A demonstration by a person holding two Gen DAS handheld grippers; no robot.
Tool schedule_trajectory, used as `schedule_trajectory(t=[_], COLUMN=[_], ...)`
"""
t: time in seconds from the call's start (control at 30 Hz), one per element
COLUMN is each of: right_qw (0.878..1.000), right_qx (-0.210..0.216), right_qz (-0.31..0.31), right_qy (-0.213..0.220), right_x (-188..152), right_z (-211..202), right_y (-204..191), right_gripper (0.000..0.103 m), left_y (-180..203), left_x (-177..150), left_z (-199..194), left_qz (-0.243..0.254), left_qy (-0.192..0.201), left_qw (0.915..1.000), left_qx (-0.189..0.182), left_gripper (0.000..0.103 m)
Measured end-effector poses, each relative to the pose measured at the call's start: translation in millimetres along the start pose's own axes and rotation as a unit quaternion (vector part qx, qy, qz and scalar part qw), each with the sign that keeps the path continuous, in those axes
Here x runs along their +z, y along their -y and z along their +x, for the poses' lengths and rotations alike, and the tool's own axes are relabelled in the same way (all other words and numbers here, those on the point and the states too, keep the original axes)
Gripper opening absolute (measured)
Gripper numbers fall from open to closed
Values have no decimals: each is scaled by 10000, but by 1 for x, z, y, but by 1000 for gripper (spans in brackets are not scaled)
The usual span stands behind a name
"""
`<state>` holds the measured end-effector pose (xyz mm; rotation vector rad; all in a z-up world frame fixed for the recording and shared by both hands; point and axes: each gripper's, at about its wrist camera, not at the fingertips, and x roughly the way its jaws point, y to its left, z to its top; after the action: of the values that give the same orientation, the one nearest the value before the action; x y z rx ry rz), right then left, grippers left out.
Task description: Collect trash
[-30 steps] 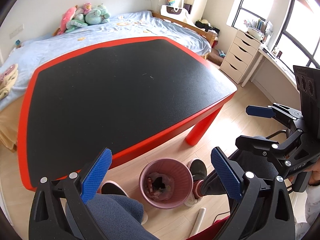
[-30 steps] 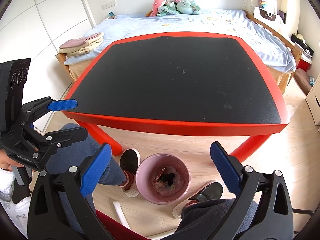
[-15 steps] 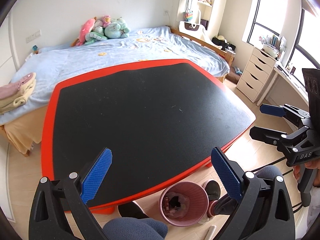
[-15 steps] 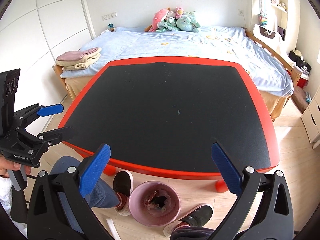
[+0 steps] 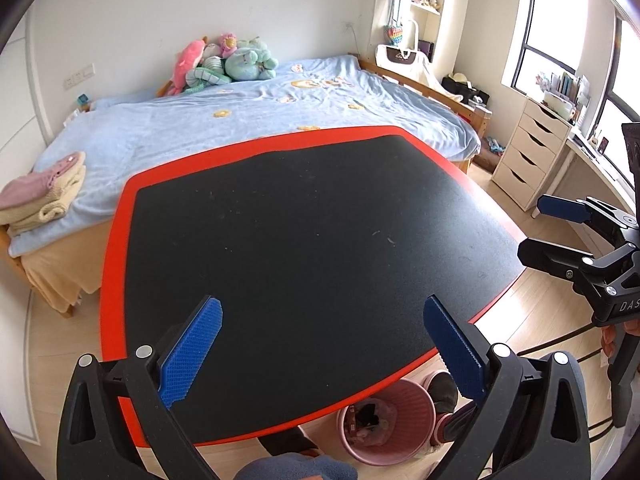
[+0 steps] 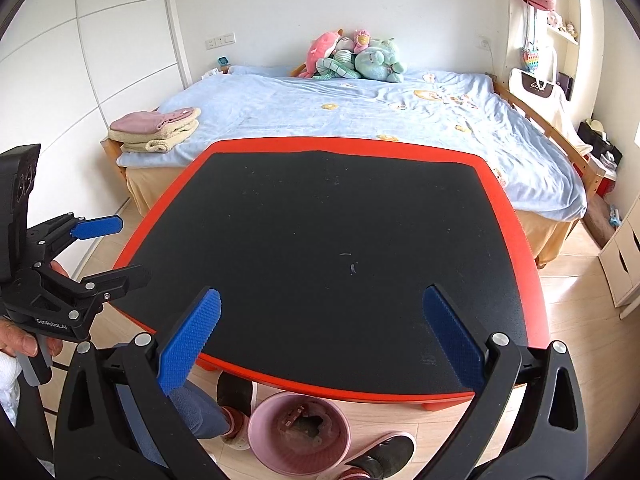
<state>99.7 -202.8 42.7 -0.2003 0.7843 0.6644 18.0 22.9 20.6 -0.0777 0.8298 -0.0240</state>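
Observation:
A pink waste bin (image 5: 386,420) (image 6: 300,432) stands on the floor under the near edge of the red-rimmed black table (image 5: 116,240) (image 6: 168,200), with scraps of trash inside it. My left gripper (image 5: 322,320) hovers open over the near part of the table top, holding nothing. My right gripper (image 6: 322,304) is open and empty too, above the table's near edge. Each gripper shows in the other's view, the right gripper (image 5: 540,228) at the right and the left gripper (image 6: 120,250) at the left. A few tiny specks (image 6: 352,268) lie on the black top.
A bed (image 6: 360,120) with a blue cover lies behind the table, with plush toys (image 6: 356,60) at its head and folded towels (image 6: 156,130) on a corner. White drawers (image 5: 528,156) stand at the right. A person's feet in slippers (image 6: 384,452) flank the bin.
Both cameras have lifted and tilted up from the bin toward the table and bed. The bin has slid to the bottom of both views. Both grippers have stayed open.

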Motion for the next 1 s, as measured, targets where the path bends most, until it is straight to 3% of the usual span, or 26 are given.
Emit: schedule_trajectory(t=[1.0], right_qw=[10000], right_qx=[-4], right_qz=[-24], right_qy=[-62], right_x=[1], right_z=[7], right_y=[-2], right_gripper=[99], left_y=[1], left_x=[4], left_z=[-6], left_qz=[-163], left_qy=[152], left_qw=[9997], left_qx=[-114], left_gripper=[97])
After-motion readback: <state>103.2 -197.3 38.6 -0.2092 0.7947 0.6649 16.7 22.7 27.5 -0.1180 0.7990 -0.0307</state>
